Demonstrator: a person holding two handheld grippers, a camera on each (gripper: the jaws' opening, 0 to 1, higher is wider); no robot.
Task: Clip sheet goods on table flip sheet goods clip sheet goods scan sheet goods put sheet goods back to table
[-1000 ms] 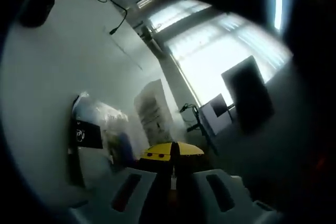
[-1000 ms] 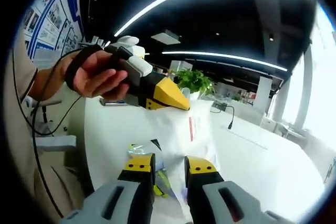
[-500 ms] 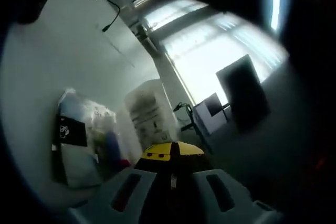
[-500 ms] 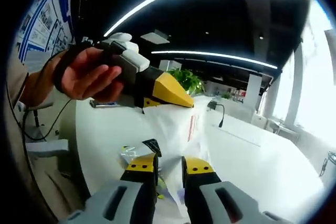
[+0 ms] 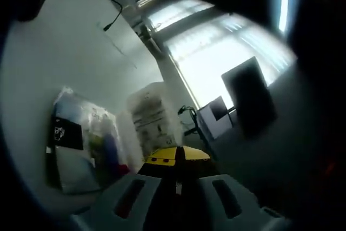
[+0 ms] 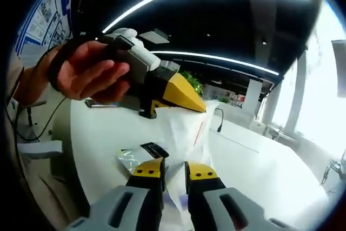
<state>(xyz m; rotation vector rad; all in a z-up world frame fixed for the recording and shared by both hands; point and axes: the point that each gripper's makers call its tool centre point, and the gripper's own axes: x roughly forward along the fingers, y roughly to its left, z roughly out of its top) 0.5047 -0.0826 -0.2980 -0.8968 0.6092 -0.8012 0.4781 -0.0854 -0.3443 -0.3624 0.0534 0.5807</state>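
Both grippers pinch our sheet goods point(image 6: 181, 133) up off the white table point(image 6: 259, 166): left gripper point(image 6: 186, 98) clamps its top edge, right gripper point(image 6: 174, 169) grips the lower edge.

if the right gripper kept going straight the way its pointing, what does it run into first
The clear plastic bag of sheet goods. The right gripper has it between its jaws, and the bag rises straight ahead to the left gripper, which pinches its top edge. Beyond lies the white table; depth is unclear.

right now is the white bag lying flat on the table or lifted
Lifted: the white bag hangs above the table, pinched by the left gripper on top and right gripper below.
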